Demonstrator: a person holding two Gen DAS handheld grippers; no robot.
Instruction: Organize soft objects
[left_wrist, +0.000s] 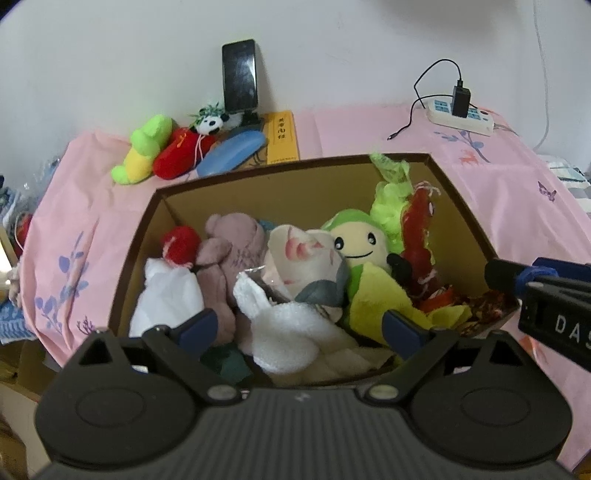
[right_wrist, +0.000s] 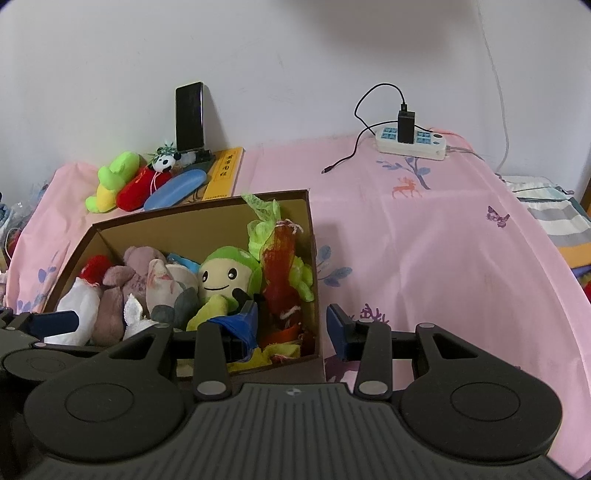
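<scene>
An open brown cardboard box (left_wrist: 258, 173) (right_wrist: 199, 206) stands on a pink cloth, packed with soft toys. Among them are a green smiling plush (left_wrist: 354, 240) (right_wrist: 221, 273), a pink bear (left_wrist: 229, 251), a white fluffy toy (left_wrist: 284, 332) and red and green mesh (left_wrist: 417, 229). My left gripper (left_wrist: 299, 328) hangs open and wide over the box's near side, above the white fluffy toy, holding nothing. My right gripper (right_wrist: 293, 325) is open and straddles the box's right wall, one finger inside and one outside, neither visibly pressing. A green-yellow plush (left_wrist: 144, 151), a red plush (left_wrist: 177, 155) and a small panda (left_wrist: 210, 123) lie behind the box.
By the wall stand a phone on a stand (left_wrist: 240, 75), a blue case (left_wrist: 231, 151) and a yellow book (left_wrist: 282, 136). A power strip (right_wrist: 410, 144) with a charger and a loose cable lies at the back right. Pink cloth (right_wrist: 424, 266) spreads to the right of the box.
</scene>
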